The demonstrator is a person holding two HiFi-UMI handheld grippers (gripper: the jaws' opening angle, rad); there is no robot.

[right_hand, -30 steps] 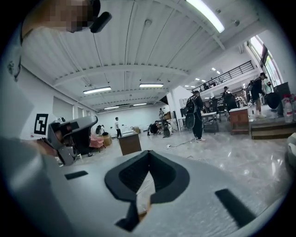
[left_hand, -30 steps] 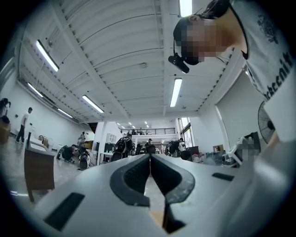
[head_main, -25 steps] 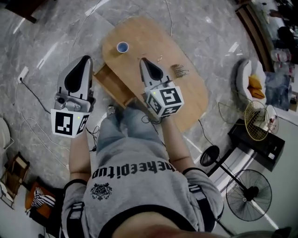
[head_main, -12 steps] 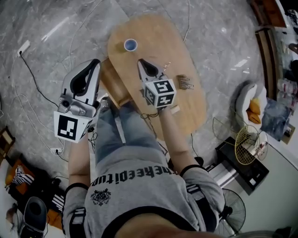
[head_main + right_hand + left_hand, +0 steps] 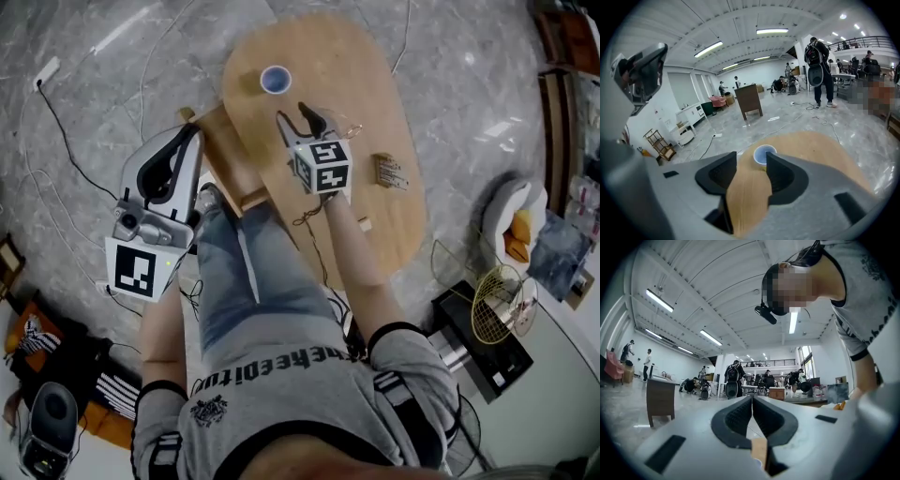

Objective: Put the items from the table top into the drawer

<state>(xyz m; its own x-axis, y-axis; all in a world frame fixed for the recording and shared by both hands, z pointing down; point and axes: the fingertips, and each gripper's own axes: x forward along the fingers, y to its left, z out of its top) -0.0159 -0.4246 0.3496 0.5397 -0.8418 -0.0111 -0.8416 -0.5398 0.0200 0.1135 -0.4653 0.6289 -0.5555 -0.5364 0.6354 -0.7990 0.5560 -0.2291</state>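
**Head view.** A blue-rimmed cup (image 5: 274, 80) stood upright near the far end of the oval wooden surface (image 5: 375, 75), and I took it as my landmark. The right gripper (image 5: 309, 116) hung over the surface near the cup, on the side toward me, with its marker cube behind it. A drawer (image 5: 225, 159) stood pulled out from the surface's edge, nearer to me than the cup and to its left. The left gripper (image 5: 190, 134) was further left of the cup than the drawer, off the surface and above the marble floor (image 5: 94, 94). A small ridged brown item (image 5: 391, 172) lay well to the right of the cup and nearer to me. A thin looped item (image 5: 349, 128), too small for me to identify, lay between it and the cup.

**Left gripper view.** The left gripper (image 5: 752, 401) had its jaws pressed together with nothing between them. It pointed level across the hall, and the cup did not appear.

**Right gripper view.** The right gripper (image 5: 751, 161) stood with its jaws apart, having just been opening, and gripped nothing. Only bare surface (image 5: 820, 145) showed between the pads. The cup (image 5: 764, 153) stood just beyond the fingertips, in line with the gap and apart from both pads.
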